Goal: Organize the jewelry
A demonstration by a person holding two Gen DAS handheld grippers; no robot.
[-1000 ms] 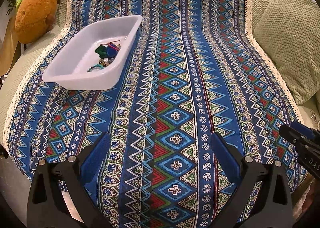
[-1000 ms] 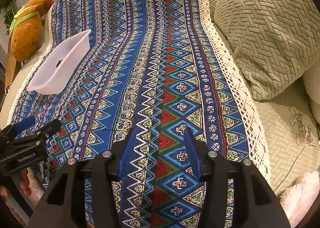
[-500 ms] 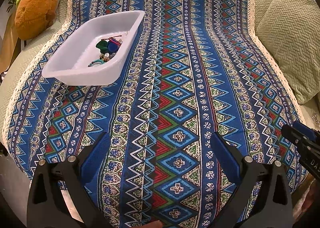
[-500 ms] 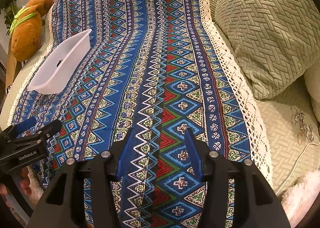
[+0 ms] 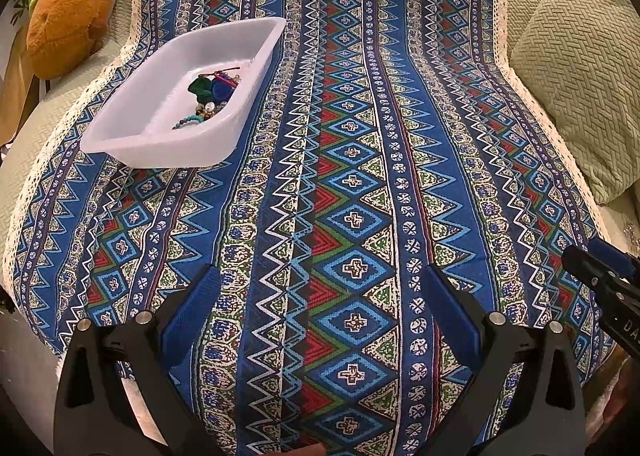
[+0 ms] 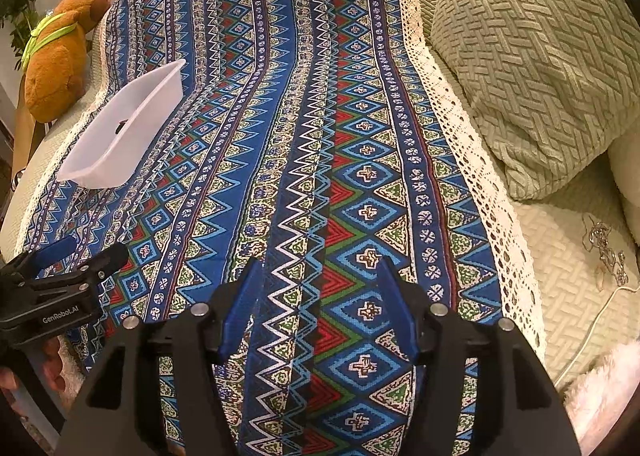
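A white plastic tray [image 5: 120, 128] sits on the patterned blue cloth at the far left and holds a pile of jewelry [image 5: 210, 96]: beads, green and blue pieces. The tray also shows in the right wrist view [image 6: 100, 172]. A thin silver chain [image 6: 604, 252] lies on the green cover at the right, off the cloth. My left gripper [image 5: 320, 296] is open and empty above the cloth's near end. My right gripper [image 6: 318, 284] is open and empty, to the right of the left one.
A brown plush bear [image 5: 68, 12] lies at the far left beyond the tray. A green textured pillow [image 6: 540, 56] sits at the right. A white cable [image 6: 592, 320] and a pink fluffy item [image 6: 600, 388] lie near the chain.
Both grippers have drawn back a little towards the near edge; the tray now sits farther from the left camera. Both stay open and empty.
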